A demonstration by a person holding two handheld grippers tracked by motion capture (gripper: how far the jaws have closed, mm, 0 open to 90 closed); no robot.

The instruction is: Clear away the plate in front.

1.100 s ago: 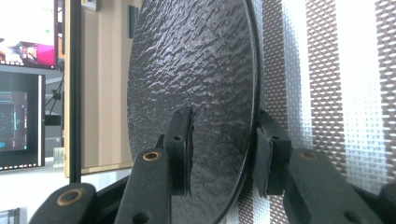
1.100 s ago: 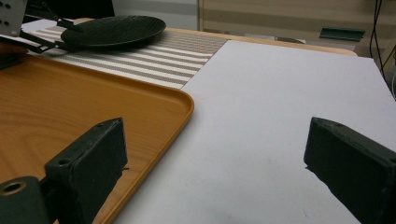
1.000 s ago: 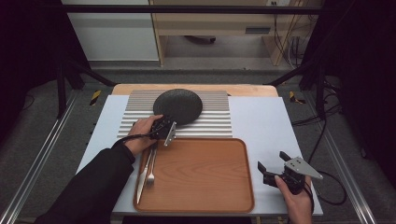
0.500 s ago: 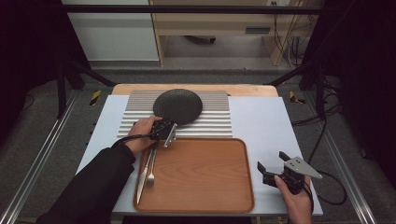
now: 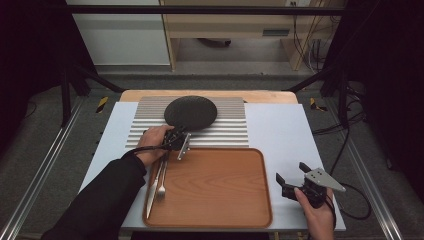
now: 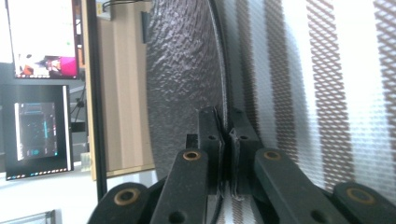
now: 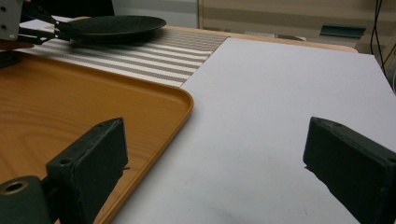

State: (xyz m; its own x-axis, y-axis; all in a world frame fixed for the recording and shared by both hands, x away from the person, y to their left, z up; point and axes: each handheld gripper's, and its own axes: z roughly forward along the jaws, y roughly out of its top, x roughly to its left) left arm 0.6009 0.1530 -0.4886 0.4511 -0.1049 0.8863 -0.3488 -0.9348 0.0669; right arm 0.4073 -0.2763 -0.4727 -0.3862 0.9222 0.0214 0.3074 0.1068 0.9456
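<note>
My left hand-held gripper (image 5: 176, 136) is clamped on the round black textured plate's (image 5: 190, 112) rim; my right hand-held gripper (image 5: 293, 176) hangs wide apart.

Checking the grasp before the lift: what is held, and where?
The left gripper pinches the black plate by its near rim; the right gripper holds nothing.
</note>
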